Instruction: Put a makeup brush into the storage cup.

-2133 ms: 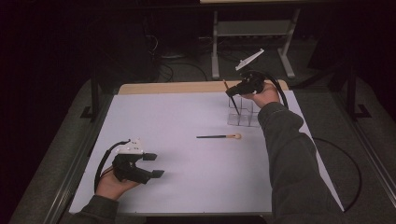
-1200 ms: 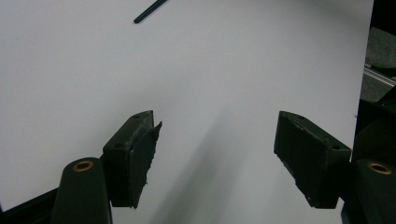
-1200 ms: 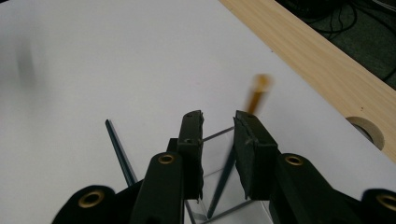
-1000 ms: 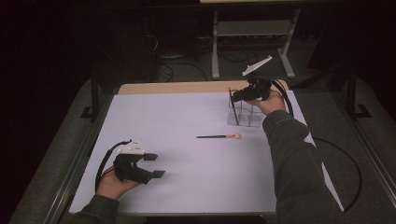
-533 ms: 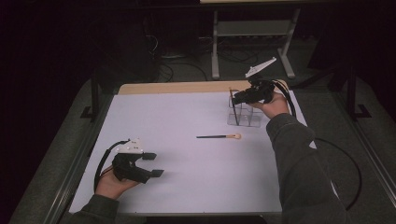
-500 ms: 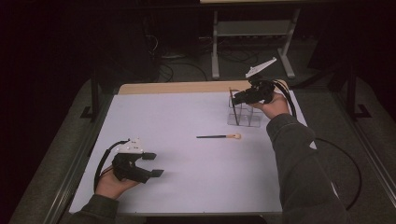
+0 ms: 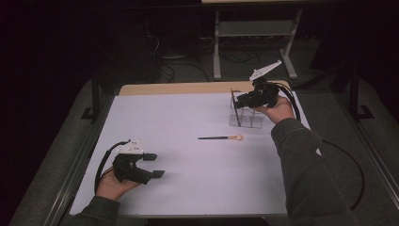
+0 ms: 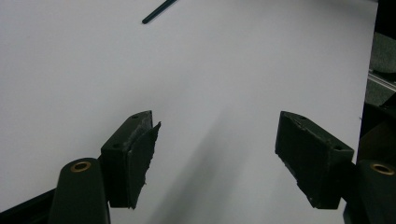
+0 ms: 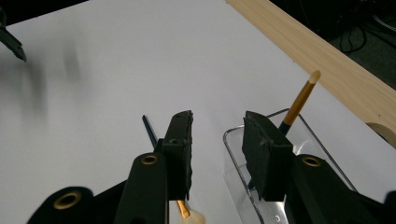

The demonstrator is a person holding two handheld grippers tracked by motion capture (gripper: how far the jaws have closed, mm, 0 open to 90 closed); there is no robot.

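Opening jaws: right gripper (image 7: 241, 99) has just been parting over the clear plastic organiser box (image 7: 245, 117), nothing between its pads | black-and-gold brush (image 9: 296, 104) stands released inside | second black-handled brush (image 7: 220, 138) lies mid-table, seemingly next | left gripper (image 7: 153, 165) rests wide, empty

The high view looks forward and down from above my side of the worktop (image 7: 188, 188), taking in its whole white surface from a distance. The left claw view rides low and close over the white sheet, facing across it toward the brush (image 8: 159, 10) lying mid-worktop. The right claw view sits close above the clear holder (image 9: 280, 186), facing the wooden far edge (image 9: 317, 51). All three share the white surface; the brush (image 7: 220, 138) appears in each.
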